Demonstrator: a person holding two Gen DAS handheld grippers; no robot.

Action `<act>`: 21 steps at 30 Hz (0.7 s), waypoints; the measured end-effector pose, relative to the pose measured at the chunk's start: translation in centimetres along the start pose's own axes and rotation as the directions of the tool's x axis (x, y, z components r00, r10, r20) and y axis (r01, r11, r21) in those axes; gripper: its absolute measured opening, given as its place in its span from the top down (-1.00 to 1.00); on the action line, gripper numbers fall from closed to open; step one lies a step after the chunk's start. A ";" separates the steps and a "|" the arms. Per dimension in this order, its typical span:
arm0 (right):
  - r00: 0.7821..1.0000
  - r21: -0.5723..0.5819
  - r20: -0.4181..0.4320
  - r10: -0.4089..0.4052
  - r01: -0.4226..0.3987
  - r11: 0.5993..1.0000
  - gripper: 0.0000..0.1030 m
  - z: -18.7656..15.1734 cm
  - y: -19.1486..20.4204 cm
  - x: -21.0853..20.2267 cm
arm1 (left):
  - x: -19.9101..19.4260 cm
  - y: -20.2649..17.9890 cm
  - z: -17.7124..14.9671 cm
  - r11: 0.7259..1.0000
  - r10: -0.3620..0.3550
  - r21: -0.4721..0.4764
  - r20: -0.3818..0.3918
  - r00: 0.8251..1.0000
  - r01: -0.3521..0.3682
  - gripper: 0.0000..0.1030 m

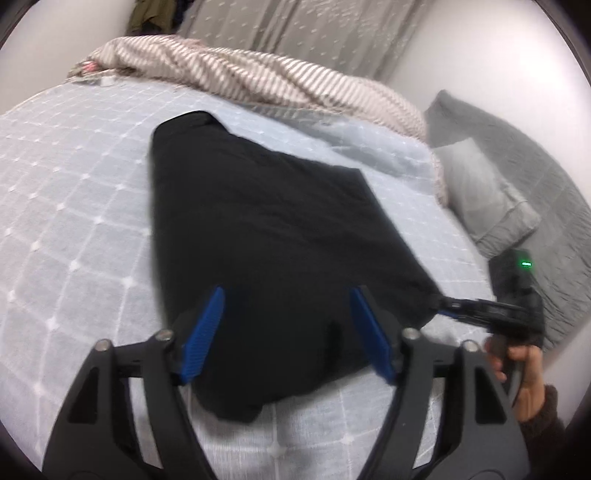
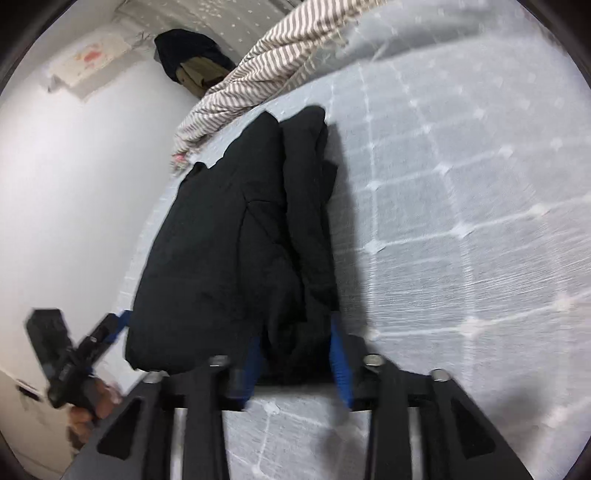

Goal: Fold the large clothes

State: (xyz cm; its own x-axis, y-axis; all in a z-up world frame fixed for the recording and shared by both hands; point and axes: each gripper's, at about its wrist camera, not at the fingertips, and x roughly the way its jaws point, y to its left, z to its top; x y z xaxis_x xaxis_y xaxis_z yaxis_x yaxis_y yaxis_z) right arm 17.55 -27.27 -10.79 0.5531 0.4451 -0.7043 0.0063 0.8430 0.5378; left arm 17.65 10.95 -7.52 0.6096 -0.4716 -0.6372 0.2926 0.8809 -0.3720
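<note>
A black garment point(image 1: 266, 236) lies folded in a thick long bundle on the light blue checked bed cover point(image 1: 74, 221). My left gripper point(image 1: 288, 295) is open, its blue pads point(image 1: 207, 332) spread over the near end of the garment. My right gripper point(image 2: 295, 332) has the garment's near fold point(image 2: 295, 314) between its blue pads; in the left wrist view it point(image 1: 447, 308) pinches the garment's right corner. The garment point(image 2: 236, 236) fills the middle of the right wrist view. My left gripper also shows there point(image 2: 118, 325), at the garment's left corner.
A striped blanket point(image 1: 258, 81) lies bunched along the far side of the bed. Grey pillows point(image 1: 491, 192) lie to the right. A dark and olive clothes pile point(image 2: 195, 66) sits by the white wall point(image 2: 92, 166). A dotted curtain point(image 1: 314, 29) hangs behind.
</note>
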 end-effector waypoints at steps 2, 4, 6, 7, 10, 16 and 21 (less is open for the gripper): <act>0.998 -0.060 0.019 -0.063 0.064 0.996 -0.18 -0.3 1.1 -1.7 | -1.0 -0.8 0.0 0.998 0.060 -0.034 0.000 0.998 -0.060 -0.59; 0.991 -0.114 0.073 -0.111 0.119 0.986 -0.43 -1.1 2.6 -3.6 | -1.8 -2.1 -0.4 0.990 0.138 -0.038 0.000 0.990 -0.138 -0.76; 0.981 -0.161 0.104 -0.161 0.177 0.971 -0.52 -2.0 4.0 -4.8 | -2.4 -3.7 -0.9 0.979 0.202 -0.022 0.000 0.979 -0.202 -0.83; 0.977 -0.182 0.108 -0.185 0.202 0.962 -0.54 -2.4 4.5 -5.0 | -2.7 -4.7 -1.3 0.976 0.217 -0.008 -0.006 0.976 -0.217 -0.84; 0.966 -0.230 0.108 -0.235 0.254 0.940 -0.57 -3.6 5.3 -5.3 | -2.9 -6.5 -2.4 0.970 0.241 -0.023 -0.041 0.970 -0.242 -0.92; 0.947 -0.275 0.099 -0.307 0.322 0.906 -0.60 -5.9 6.3 -5.1 | -2.8 -9.2 -4.8 0.938 0.343 -0.017 -0.076 0.936 -0.345 -0.97; 0.933 -0.336 0.105 -0.343 0.358 0.871 -0.60 -6.9 7.2 -3.9 | -2.4 -10.5 -6.6 0.911 0.411 0.002 -0.083 0.908 -0.413 -0.98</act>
State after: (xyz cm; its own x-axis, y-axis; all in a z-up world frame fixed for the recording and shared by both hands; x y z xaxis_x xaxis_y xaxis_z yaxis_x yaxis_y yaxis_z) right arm 9.71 -20.87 -7.40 0.6019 0.0945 -0.7930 -0.0762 0.9952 0.0607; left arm 8.29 2.51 -6.51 0.6122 -0.0690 -0.7877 0.0160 0.9971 -0.0749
